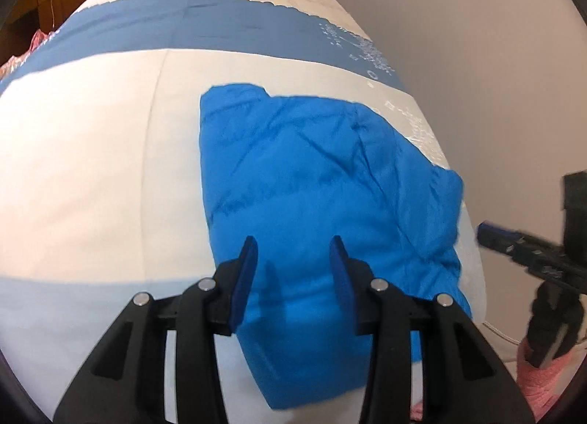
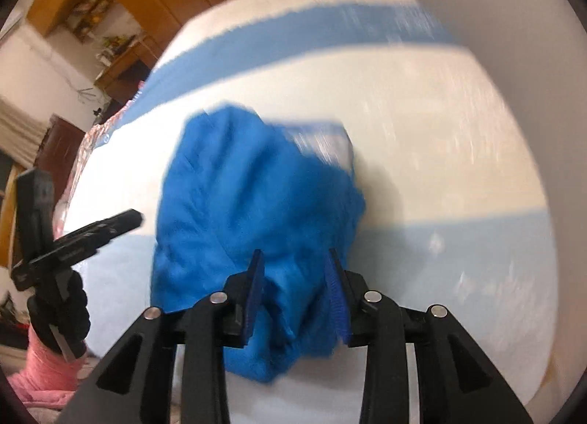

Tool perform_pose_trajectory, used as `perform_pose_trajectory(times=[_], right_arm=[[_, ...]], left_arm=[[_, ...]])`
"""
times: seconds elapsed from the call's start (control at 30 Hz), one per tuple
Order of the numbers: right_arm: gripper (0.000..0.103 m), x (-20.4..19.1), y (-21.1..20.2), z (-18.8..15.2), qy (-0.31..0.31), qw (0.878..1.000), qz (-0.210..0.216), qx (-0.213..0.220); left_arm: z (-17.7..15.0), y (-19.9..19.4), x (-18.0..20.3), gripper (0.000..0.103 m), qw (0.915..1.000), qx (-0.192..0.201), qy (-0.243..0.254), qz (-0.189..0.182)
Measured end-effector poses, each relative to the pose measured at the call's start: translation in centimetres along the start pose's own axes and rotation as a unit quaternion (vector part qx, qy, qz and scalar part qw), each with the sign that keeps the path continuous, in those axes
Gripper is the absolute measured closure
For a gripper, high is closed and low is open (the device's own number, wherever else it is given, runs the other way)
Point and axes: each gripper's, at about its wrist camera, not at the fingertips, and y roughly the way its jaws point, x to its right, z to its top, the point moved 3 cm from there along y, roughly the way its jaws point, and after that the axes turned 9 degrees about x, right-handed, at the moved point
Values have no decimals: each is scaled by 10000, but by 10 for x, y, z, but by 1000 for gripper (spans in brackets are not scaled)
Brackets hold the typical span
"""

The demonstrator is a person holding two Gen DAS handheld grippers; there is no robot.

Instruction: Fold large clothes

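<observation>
Looking down both wrist views, we see the blue garment [image 1: 323, 204] lying in a rumpled, partly folded heap on the bed [image 1: 91, 167], which wears a white cover crossed by a blue band [image 1: 183, 28]. Our left hand-held gripper [image 1: 293, 270] hangs over the heap's near edge, jaws spread apart, nothing between them. Our right hand-held gripper [image 2: 295, 277] sits above the near end too, jaws apart; that view is blurred, so we cannot tell whether cloth touches the pads

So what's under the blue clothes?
The blue garment lies bunched on a white sheet with blue stripes. Anything beneath the garment is covered, so it cannot be seen.
</observation>
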Motion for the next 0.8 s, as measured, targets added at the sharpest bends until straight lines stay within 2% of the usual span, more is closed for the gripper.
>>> perform_pose_trajectory(times=[0.1,0.23,0.33,0.43,0.57,0.7,0.8], right_arm=[[68,-22,15,20,-288,9995,85,52],[69,-20,52,27,-329,9992,-66,-238],[71,7,72,20,-109,9986,-208,-482],[72,32,91,7,266,9969,3,-739],[73,56,111,-3,828,9923,379,-837],[74,57,108,-1,897,9916,341,-871],[72,49,84,2,787,9940,275,-710]], left_arm=[[12,18,0,64,9999,-88,-47,-1],[19,45,7,64,9994,-293,-107,-119],[20,70,7,64,9982,-522,-179,-253],[19,90,6,64,9963,-720,-262,-381],[18,113,11,63,9966,-786,-103,-244],[23,107,10,64,9961,-826,-203,-231],[22,76,11,64,9975,-648,-162,-218]])
